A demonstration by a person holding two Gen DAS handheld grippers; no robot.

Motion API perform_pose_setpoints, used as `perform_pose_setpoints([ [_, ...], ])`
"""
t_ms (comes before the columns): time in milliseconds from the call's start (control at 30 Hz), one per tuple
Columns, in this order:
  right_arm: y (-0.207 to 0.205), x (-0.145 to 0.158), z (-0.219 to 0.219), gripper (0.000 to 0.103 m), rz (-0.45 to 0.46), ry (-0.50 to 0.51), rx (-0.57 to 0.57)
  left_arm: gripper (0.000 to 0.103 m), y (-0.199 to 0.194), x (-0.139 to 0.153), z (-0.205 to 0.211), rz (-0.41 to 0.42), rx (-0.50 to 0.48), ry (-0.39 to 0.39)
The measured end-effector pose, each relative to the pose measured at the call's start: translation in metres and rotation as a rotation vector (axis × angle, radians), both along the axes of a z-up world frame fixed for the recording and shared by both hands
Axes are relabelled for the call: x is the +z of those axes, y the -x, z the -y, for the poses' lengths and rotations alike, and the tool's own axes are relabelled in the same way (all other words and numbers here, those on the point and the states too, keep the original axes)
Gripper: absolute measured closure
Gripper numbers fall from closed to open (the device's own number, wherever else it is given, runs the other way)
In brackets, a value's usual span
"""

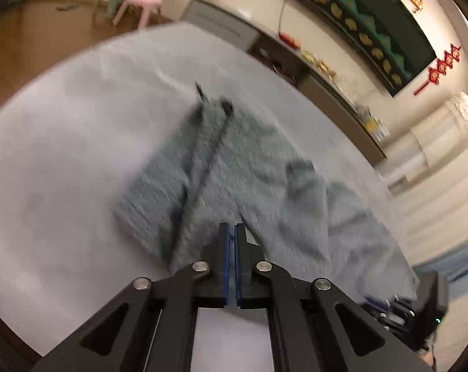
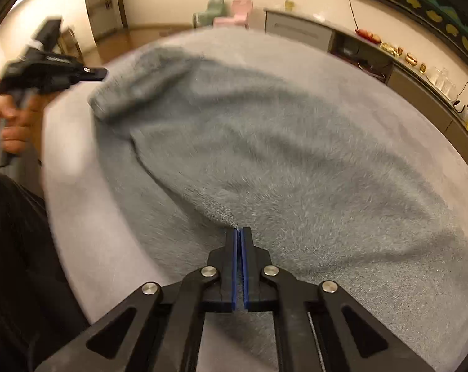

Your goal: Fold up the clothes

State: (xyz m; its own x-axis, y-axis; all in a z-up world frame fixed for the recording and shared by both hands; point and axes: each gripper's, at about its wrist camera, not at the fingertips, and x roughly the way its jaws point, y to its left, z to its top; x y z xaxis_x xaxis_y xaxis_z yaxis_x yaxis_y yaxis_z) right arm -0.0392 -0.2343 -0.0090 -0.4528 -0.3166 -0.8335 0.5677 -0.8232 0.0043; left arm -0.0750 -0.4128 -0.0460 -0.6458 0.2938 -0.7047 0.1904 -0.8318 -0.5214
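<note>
From the left wrist camera, the left gripper (image 1: 232,228) has its jaws pressed together on an edge of the grey-green garment (image 1: 249,170), which lies rumpled on the pale round table (image 1: 47,155); two dark cords (image 1: 209,155) cross it. From the right wrist camera, the right gripper (image 2: 241,231) is clenched on the fuzzy garment (image 2: 280,142). Only this view shows the person's hand (image 2: 13,124).

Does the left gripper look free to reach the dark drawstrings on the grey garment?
Probably yes. The drawstrings lie exposed on top of the grey garment, straight ahead of the left gripper, nothing between; its jaws look nearly shut and would need opening.
</note>
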Motion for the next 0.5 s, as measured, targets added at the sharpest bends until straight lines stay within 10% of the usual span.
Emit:
perform_pose_setpoints([
  [267, 0.002, -0.01, -0.006, 0.1, 0.002, -0.003, 0.003, 0.101, -0.016, -0.003, 0.059, 0.014, 0.148, -0.154],
  [367, 0.013, -0.016, -0.004, 0.099, 0.005, 0.011, -0.021, 0.057, -0.036, -0.005, 0.045, 0.031, 0.098, -0.234],
  [500, 0.014, -0.018, 0.002, 0.099, 0.006, 0.017, -0.023, 0.048, -0.049, -0.012, 0.03, 0.067, 0.1, -0.269],
])
